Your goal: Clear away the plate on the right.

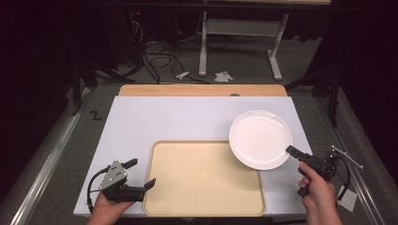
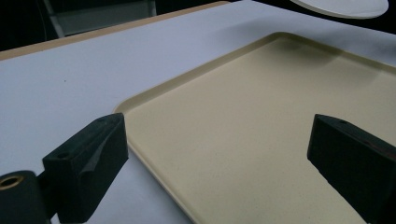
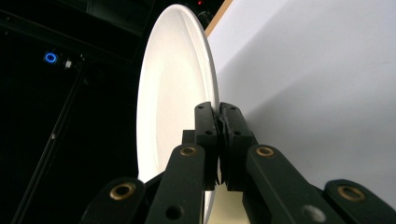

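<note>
The white plate (image 1: 260, 138) is held at the right side of the work area, over the white table surface (image 1: 155, 122). Its near-left portion overlaps the far-right corner of the beige tray (image 1: 202, 180) in the high view. The plate faces upward there and appears lifted off the surface, though the exact clearance cannot be determined.

The right gripper (image 1: 292, 152) is clamped on the plate's near-right rim. In the right gripper view, the rim of the plate (image 3: 177, 88) passes between the two black jaws, which are pressed together on it with no visible gap. The person's right hand (image 1: 319, 190) grips the handle of this gripper at the near-right edge of the table. A cable trails from the gripper body toward the right.

The tray lies flat on the white surface, near the person's edge, centred between the two hands. Its interior is bare. In the left gripper view, the tray (image 2: 261, 135) extends from the near foreground toward the far right, where an edge of the plate (image 2: 341, 7) shows at the top.

The left gripper (image 1: 143, 174) rests at the near-left corner of the tray, held by the left hand (image 1: 110, 208). Its jaws stand wide apart and enclose nothing. One jaw lies over the white surface; the other lies over the tray's left rim.

A wooden table edge (image 1: 202, 90) runs along the far side of the white surface.
</note>
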### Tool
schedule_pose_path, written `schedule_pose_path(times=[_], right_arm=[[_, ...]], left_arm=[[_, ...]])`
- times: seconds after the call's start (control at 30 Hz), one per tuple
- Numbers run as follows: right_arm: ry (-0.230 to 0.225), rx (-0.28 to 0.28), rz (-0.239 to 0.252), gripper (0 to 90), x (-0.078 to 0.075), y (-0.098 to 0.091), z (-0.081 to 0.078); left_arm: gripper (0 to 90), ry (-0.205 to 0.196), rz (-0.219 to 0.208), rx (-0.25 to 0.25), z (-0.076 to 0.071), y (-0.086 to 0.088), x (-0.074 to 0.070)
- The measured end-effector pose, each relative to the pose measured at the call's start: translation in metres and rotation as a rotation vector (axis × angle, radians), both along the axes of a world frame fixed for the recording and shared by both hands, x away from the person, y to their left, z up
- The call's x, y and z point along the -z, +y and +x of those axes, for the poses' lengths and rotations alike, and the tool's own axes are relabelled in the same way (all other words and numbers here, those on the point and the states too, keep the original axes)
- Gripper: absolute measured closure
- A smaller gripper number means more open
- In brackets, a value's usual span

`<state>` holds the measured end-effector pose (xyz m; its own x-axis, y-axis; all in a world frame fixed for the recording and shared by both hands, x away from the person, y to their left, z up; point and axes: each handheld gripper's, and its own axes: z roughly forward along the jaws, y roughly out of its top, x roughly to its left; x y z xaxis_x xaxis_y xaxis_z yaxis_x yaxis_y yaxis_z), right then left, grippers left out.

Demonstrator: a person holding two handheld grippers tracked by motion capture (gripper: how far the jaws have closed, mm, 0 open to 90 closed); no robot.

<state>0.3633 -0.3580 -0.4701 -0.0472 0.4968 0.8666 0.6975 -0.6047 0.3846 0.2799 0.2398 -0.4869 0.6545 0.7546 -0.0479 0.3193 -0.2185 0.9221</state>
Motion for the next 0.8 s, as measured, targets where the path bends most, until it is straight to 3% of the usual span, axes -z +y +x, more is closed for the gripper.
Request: schedule_pose_path(times=[0.27,0.8], right_arm=[[-0.015,-0.031,-0.015,89.0,-0.01,0.011,0.011],[-0.012,-0.108,-0.006,89.0,-0.006,0.044,0.018]], left_arm=[[5.9,0.002,0.003,-0.004,0.001,0.0,0.0],[5.9,0.003,-0.003,-0.006,0.0,0.002,0.001]])
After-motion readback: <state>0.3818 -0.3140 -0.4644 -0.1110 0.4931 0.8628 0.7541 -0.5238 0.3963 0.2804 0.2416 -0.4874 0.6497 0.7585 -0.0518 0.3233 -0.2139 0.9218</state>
